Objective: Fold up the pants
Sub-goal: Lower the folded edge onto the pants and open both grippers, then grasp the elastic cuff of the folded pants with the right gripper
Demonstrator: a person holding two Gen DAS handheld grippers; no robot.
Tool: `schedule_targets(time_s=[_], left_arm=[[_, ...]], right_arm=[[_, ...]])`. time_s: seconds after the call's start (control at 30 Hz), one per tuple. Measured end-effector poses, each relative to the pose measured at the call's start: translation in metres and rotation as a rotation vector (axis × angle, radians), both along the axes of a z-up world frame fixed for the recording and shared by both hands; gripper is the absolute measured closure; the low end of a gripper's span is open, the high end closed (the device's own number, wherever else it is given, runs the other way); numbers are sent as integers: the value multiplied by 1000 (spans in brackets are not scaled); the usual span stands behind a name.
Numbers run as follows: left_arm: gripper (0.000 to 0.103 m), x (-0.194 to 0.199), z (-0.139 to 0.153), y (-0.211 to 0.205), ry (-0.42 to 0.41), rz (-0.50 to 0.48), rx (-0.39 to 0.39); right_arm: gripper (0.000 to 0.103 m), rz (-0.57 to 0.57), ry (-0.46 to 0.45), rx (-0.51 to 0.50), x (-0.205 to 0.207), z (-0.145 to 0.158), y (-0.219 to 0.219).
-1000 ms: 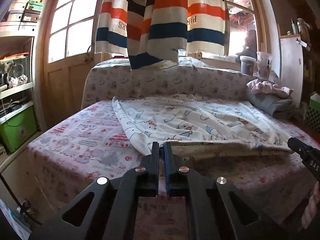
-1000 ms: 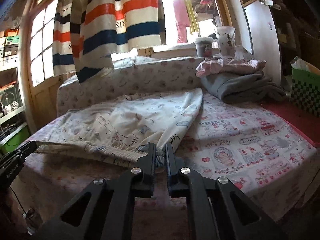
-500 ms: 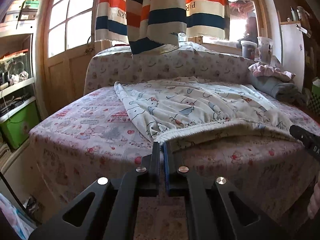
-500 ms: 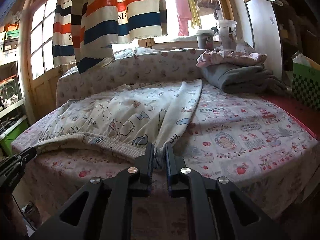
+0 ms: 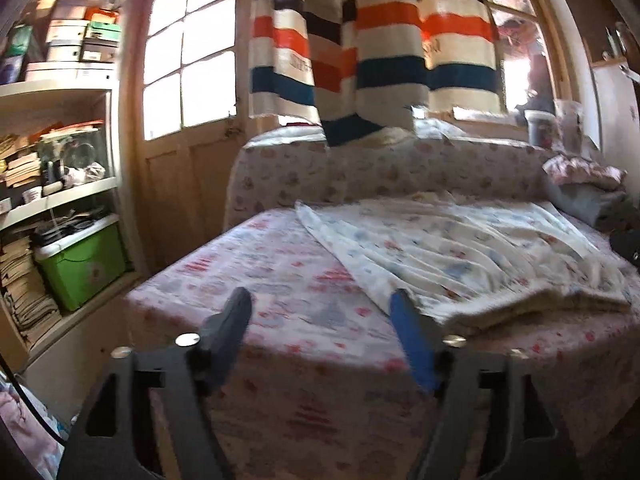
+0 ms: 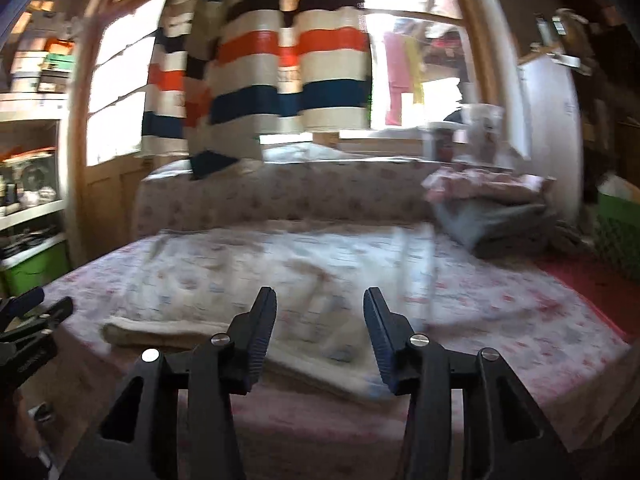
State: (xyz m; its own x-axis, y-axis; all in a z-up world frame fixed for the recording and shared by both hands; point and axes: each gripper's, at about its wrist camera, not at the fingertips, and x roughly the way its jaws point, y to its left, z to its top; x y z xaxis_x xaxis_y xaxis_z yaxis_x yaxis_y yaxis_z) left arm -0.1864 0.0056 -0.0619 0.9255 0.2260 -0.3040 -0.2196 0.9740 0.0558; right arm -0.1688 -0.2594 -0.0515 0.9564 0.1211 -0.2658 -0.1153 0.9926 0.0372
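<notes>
The white cartoon-print pants (image 5: 460, 256) lie spread flat on the bed, waistband toward the near edge; the same pants (image 6: 256, 280) fill the middle of the right wrist view. My left gripper (image 5: 320, 300) hangs over the bed's near left part, jaws opening wide, nothing between them; the waistband corner lies just right of its blue finger (image 5: 408, 328). My right gripper (image 6: 320, 300) is over the waistband's right part, jaws opening, the cloth lying loose below them. The left gripper (image 6: 36, 304) also shows at the far left there.
The bed (image 5: 280, 280) has a patterned sheet and a padded backrest. A folded grey and pink pile (image 6: 500, 216) sits at its back right. Striped curtains (image 5: 380, 48) hang over the window. Shelves with a green bin (image 5: 80, 264) stand left; a green basket (image 6: 616, 240) right.
Both grippers let go of the pants' waistband and opened. The waistband dropped onto the bed, and both hands pulled back slightly from it.
</notes>
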Motion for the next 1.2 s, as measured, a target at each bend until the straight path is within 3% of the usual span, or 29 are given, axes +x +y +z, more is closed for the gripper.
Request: schedule_targets(time_s=[0.07,0.13,0.23,0.3,0.37,0.4,0.6,0.93,1.0,1.17,1.2], left_arm=[[13,-1,1,4,-12,11,13],[6,0,0,8,-7,20,21],[3,-1,0,10,-4,0,14],[0,0,-1,9,-4,0,30],[0,5,-4,12,15,5,39],[0,7,-5,14,25,12,34],[0,9,-10,40,42,57,-36],[0,-4,-19,70,36,177,-5],[0,-8,-20,78,36,197,-14],[0,-12,-23,94,46,228,-49],[0,-13,-23,96,44,234,-52]], right_arm=[[56,73,5,14,4,3,14],[53,115,-8,-6,8,5,31],[34,90,-30,-4,11,6,40],[33,92,-6,41,16,5,38],[13,107,15,83,20,2,35],[10,117,20,90,22,1,35],[9,165,46,45,35,-2,51],[9,386,49,-18,26,-17,130],[14,403,22,-66,22,-22,145],[57,477,25,-197,22,-37,176],[60,478,43,-209,24,-40,179]])
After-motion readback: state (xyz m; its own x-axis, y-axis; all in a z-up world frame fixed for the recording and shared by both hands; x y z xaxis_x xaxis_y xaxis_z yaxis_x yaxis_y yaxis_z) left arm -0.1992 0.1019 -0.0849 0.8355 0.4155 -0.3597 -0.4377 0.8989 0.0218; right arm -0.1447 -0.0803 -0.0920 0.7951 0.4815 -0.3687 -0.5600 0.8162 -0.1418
